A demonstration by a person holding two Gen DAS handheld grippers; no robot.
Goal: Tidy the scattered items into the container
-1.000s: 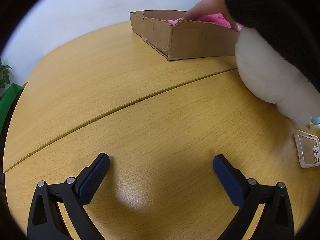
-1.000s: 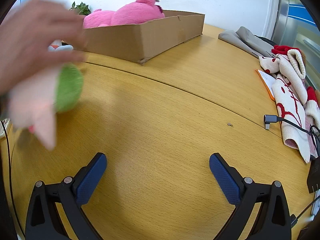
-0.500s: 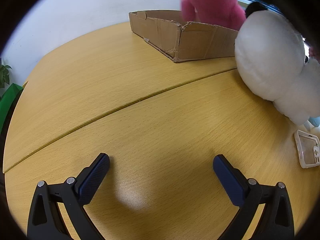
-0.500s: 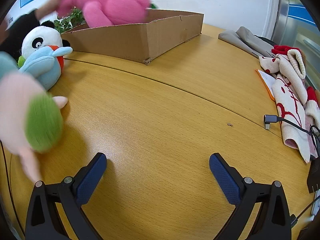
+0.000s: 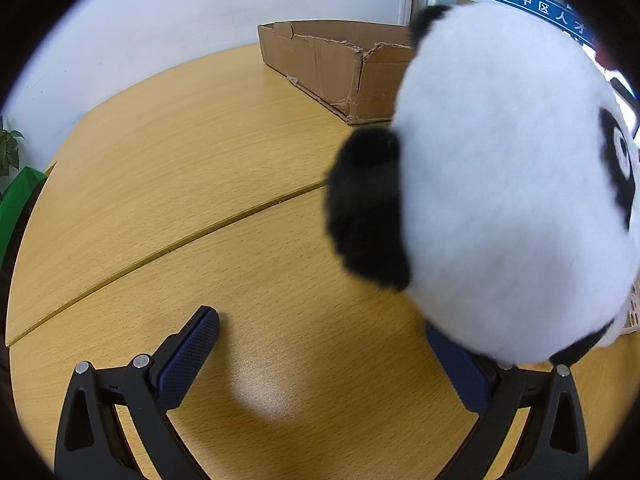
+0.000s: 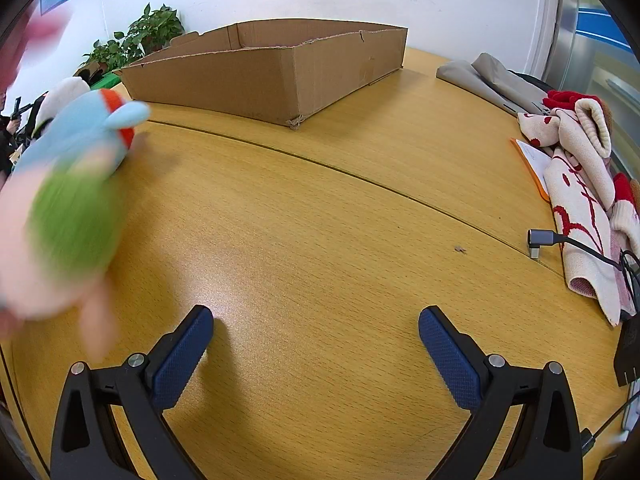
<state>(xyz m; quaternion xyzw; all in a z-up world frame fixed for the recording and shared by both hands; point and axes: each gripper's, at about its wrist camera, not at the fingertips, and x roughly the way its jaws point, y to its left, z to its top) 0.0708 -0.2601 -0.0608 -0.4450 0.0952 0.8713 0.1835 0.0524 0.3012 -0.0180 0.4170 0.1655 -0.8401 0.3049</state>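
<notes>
A shallow cardboard box stands at the far side of the wooden table; the right wrist view shows nothing above its rim. A big panda plush fills the right of the left wrist view, close over my open, empty left gripper and hiding its right fingertip. In the right wrist view a blurred pink and green plush and a light blue plush sit at the left. My right gripper is open and empty over bare table.
A red and white knitted cloth, a grey cloth, a cable with a plug and an orange-edged notebook lie at the right. Potted plants stand behind the box.
The pink plush that was lifted above the box is gone from over it. The panda has moved much closer to my left gripper. The pink and green plush shifted at the left. Both grippers stayed put.
</notes>
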